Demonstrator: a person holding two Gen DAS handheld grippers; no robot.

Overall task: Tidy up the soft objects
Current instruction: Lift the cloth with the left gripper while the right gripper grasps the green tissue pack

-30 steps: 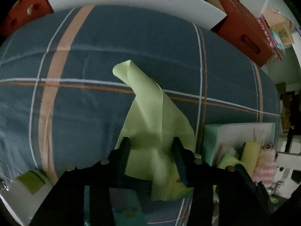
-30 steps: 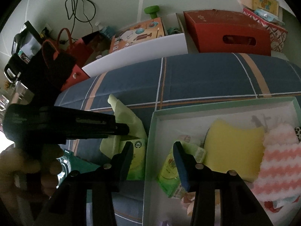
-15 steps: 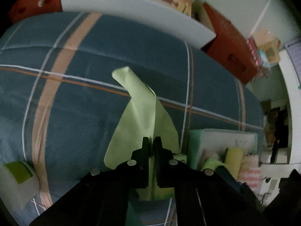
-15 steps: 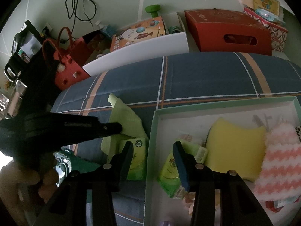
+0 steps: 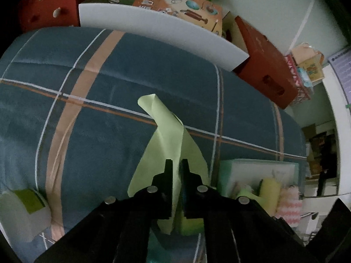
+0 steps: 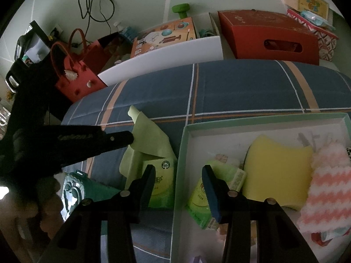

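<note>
Blue plaid bedding (image 5: 114,135) with white and orange stripes fills both views; red boxes (image 6: 269,37) and a white board (image 5: 158,28) sit behind it at 12 o'clock.

Left hand-held gripper (image 5: 177,171) — jaws nearly together, easing slightly apart, with a fold of the light green cloth (image 5: 169,131) pinched between them. Cloth rises to a curled tip at 12 o'clock from the jaws; its lower edge drapes over a green tissue pack (image 6: 161,182) lying on the bedding.

Right hand-held gripper (image 6: 177,175) — jaws parted at a middling width, nothing between them, poised over the left wall of the pale green box (image 6: 263,118).

Inside the box: a second green tissue pack (image 6: 210,188) by the left wall, a yellow sponge (image 6: 280,168) at centre, a pink-and-white zigzag cloth (image 6: 329,184) at 3 o'clock.

From the right wrist view, the cloth lies just left of the box, at 10 o'clock from the right jaws.
</note>
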